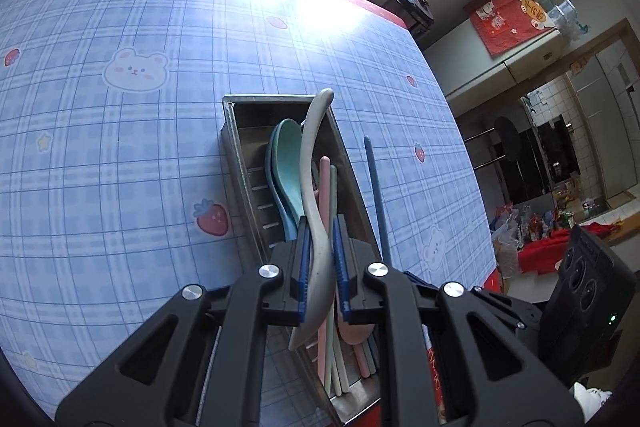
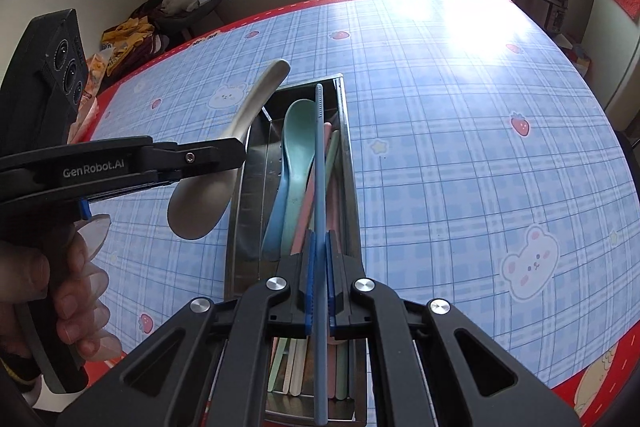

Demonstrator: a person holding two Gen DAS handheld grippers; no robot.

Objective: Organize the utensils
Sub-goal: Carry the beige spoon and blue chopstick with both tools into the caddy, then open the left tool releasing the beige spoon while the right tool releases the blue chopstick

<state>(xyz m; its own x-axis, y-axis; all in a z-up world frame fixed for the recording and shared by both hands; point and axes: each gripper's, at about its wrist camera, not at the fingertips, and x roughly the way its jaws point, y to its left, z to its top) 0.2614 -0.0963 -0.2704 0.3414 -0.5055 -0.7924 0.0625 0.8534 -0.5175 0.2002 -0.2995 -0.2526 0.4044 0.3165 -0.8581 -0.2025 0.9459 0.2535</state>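
the left gripper [image 1: 320,251] is clamped on a white spoon [image 1: 316,163], its blue pads [image 1: 303,259] pressing the handle's neck, so the spoon hangs over the tray [image 1: 240,155] with its handle tip pointing away and its bowl back under the jaws; from the right wrist view the same spoon [image 2: 208,195] sits just left of the tray. the right gripper [image 2: 320,267] is pinched tight on a blue chopstick [image 2: 319,187], held along the tray's length above it. inside the metal tray [image 2: 240,211] lie a teal spoon [image 2: 298,155], a blue spoon [image 2: 276,219], and pink and pale green chopsticks [image 2: 332,163]. the tray rests on a blue plaid tablecloth [image 2: 460,167], and a hand [image 2: 60,291] grips the left tool's handle
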